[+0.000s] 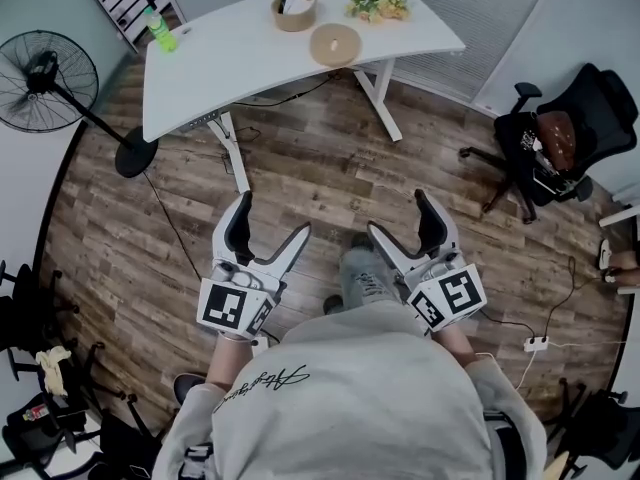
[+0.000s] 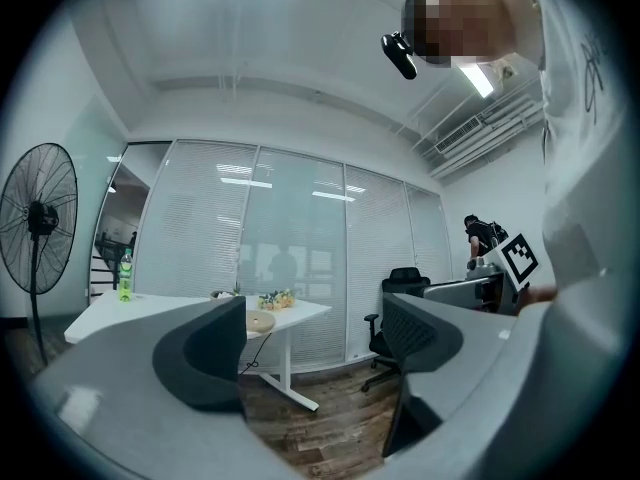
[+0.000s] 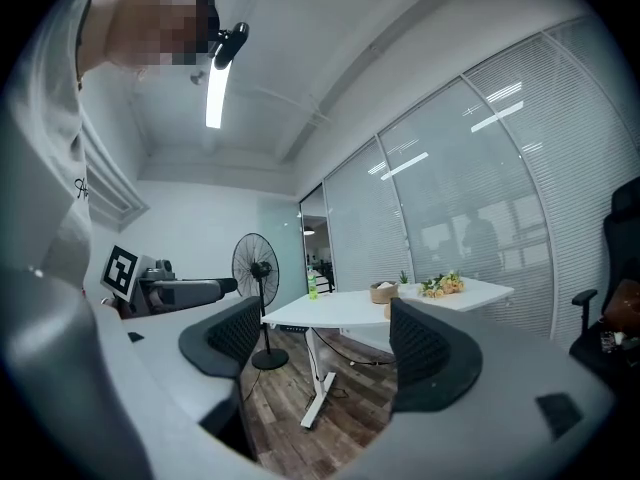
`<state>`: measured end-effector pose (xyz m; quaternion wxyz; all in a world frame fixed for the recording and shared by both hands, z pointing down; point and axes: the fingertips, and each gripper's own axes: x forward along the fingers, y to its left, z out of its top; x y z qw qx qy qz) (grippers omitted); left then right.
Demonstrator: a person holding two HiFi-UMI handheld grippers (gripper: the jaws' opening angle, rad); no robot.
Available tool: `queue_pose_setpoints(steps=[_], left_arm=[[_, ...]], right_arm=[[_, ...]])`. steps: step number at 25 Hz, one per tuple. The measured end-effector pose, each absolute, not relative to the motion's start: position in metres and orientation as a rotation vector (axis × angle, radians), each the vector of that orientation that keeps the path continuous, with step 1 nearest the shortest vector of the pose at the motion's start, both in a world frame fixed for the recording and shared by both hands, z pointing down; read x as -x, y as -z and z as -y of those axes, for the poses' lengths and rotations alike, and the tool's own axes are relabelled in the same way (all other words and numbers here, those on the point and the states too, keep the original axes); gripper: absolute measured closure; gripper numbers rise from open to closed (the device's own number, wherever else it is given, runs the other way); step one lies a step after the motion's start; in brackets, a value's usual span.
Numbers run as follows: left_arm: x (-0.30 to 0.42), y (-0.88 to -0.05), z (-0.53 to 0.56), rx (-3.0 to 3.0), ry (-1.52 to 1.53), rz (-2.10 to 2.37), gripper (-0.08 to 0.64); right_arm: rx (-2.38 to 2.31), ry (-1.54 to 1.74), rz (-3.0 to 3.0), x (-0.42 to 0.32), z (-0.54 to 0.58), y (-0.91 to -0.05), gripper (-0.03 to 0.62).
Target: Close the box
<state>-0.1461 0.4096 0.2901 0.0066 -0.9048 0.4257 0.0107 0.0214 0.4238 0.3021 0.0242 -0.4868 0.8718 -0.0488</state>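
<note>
From the head view, the person stands on the wood floor (image 1: 300,168), forearms drawn in close to the body, one gripper in each hand pointing level toward the white table (image 1: 230,58). The left gripper (image 1: 272,218) and the right gripper (image 1: 397,213) are side by side but apart, each with its jaws spread and nothing between them. The round box (image 1: 294,10) sits open on the far part of the table, its lid (image 1: 334,44) lying flat just beside it, well away from both grippers. In the left gripper view, the jaws stand wide, framing only floor and the table leg; the lid shows on the table's edge beyond the left jaw. In the right gripper view, the jaws are likewise parted and empty, with the box on the table just above the right jaw.
</note>
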Motion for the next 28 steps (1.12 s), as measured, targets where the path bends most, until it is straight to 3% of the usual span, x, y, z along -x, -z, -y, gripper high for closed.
queue_pose_setpoints(steps=[28], left_arm=[[0.101, -0.276, -0.212, 2.772, -0.041, -1.405, 0.147]], right_arm=[[1.358, 0.123, -2.765, -0.060, -0.207, -0.286, 0.201]])
